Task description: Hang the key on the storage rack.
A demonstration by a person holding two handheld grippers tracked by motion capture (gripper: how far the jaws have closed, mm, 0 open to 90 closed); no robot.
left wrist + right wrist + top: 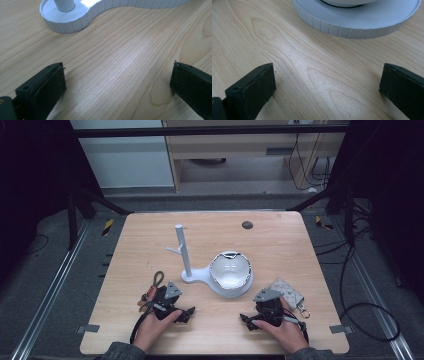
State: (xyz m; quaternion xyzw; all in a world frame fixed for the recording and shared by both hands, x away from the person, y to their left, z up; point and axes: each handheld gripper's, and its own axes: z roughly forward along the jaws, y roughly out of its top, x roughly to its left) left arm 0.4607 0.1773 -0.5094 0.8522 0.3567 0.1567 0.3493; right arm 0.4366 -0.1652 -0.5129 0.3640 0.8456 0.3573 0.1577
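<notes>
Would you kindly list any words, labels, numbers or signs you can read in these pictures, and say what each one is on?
No readable text anywhere.
White stand, its dish: plain, no lettering.
Patterned pouch by the right gripper: a pattern, too small to tell whether it holds letters.
Left gripper, brown strap, table: no markings seen.

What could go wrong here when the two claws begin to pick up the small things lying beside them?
1. The white stand is tall and thin; a forearm reaching past it might tip it.
2. The bowl sits on the stand's base, close ahead of the right claw, so a forward push could knock it.
3. The strap lies right beside the left claw and the pouch beside the right hand; either may be dragged along the table by accident.
</notes>
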